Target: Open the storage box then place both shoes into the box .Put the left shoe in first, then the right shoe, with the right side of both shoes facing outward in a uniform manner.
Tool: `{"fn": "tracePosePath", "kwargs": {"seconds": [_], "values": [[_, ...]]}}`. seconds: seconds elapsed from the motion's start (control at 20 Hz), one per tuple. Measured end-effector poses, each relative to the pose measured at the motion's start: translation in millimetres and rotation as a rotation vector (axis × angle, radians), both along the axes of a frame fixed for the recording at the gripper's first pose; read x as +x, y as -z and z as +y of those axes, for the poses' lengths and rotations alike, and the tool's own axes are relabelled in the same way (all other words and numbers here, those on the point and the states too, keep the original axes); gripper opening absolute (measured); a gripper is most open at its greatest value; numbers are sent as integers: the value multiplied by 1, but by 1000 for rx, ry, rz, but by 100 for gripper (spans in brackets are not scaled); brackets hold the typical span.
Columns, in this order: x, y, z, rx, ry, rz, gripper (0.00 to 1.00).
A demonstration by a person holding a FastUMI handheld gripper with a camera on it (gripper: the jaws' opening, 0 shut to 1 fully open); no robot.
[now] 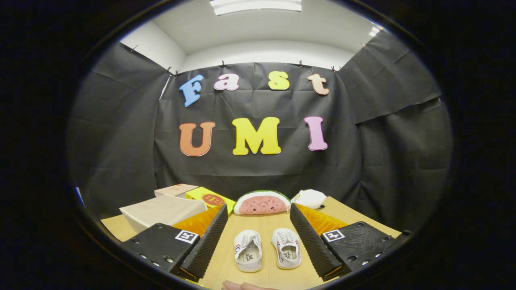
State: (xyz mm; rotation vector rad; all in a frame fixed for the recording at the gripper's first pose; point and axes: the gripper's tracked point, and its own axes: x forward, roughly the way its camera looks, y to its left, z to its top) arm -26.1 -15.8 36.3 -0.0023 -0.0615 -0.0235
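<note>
The fingers [258, 237] stand wide apart, empty, framing both shoes [267, 250] at lower centre on the tabletop [262, 220]. First swing left to the closed storage box [163, 211] and lift its lid squarely

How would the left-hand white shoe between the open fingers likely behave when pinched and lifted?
The white shoe looks small and canvas-like, so probably light. Its open collar may flex under the fingers. Lying flat on the table, it seems unlikely to roll.

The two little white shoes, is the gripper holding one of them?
No, both white canvas shoes lie side by side on the wooden table between the open gripper's fingers, untouched.
</note>
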Motion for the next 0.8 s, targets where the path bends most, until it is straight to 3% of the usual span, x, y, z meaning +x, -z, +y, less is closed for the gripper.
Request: {"fn": "tracePosePath", "kwargs": {"seconds": [0.15, 0.35, 0.8], "values": [[9, 1, 1, -2, 1, 10, 95], [28, 8, 17, 29, -63, 69, 95], [90, 61, 107, 176, -462, 417, 96]]}}
